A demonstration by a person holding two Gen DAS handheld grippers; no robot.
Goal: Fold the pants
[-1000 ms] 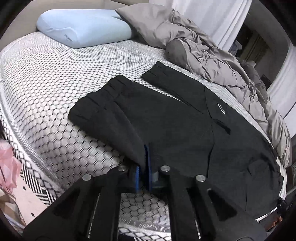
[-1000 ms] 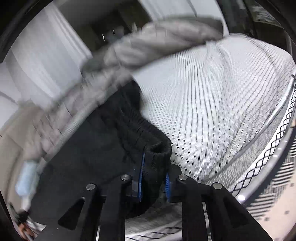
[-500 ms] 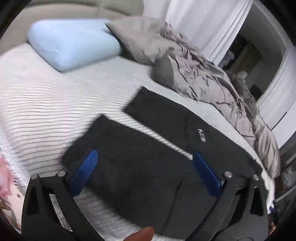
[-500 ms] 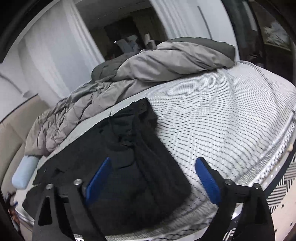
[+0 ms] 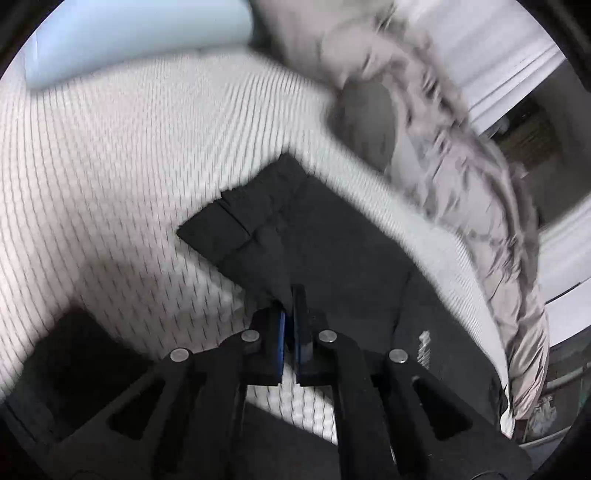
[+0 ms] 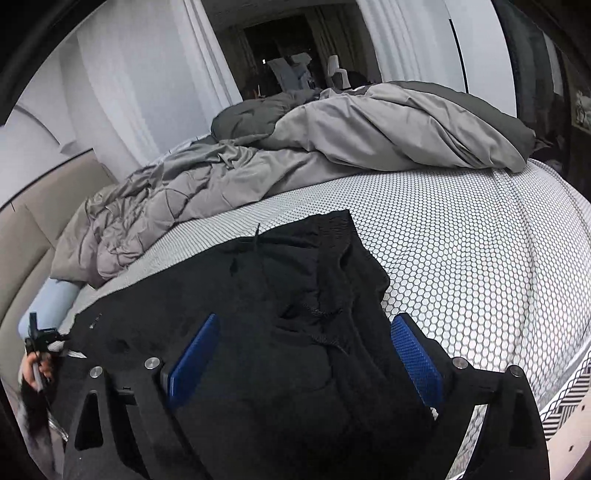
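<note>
Two wrist views, one garment.

Item: black soft-knit pants [image 5: 332,251], lying flat on a white mattress with a dark hexagon-mesh cover [image 5: 110,166], along its near side.

Left wrist view only (blurred):
- Leg ends. Two hemmed cuffs, the nearer [image 5: 221,229] and the farther [image 5: 288,166], both toward the pale blue foam pillow [image 5: 129,33] at the head of the bed.
- Left gripper [image 5: 290,295], black with blue pads: its jaws have just been closing and now stand together, with the edge of the nearer leg pinched between them. The cloth rises from the mattress to the tips.
- Small white logo [image 5: 424,349] on the fabric, to the right of the jaws.

Right wrist view only (sharp):
- Waist end of the pants [image 6: 295,295]. Ribbed elastic waistband [image 6: 343,229] bunched and rumpled, loose drawstring [image 6: 321,317] across the cloth.
- Right gripper [image 6: 306,319]: its jaws have just been opening and now stand wide apart. The waist cloth shows between the blue pads, but neither pad presses on it.
- Dark doorway [image 6: 280,55] between white curtains [image 6: 147,74].
- Beige padded headboard [image 6: 33,229] at left.
- Mattress edge [image 6: 554,380] with black-and-white zigzag trim.

Both views:
- Crumpled grey quilted duvet [image 6: 351,140] heaped along the far side of the mattress, beyond the pants and apart from them.
- Pillow, seen in the right view at far left [image 6: 55,299].

Orientation: long axis runs the length of the bed, waistband at the foot end by the right gripper, legs reaching toward the pillow.
</note>
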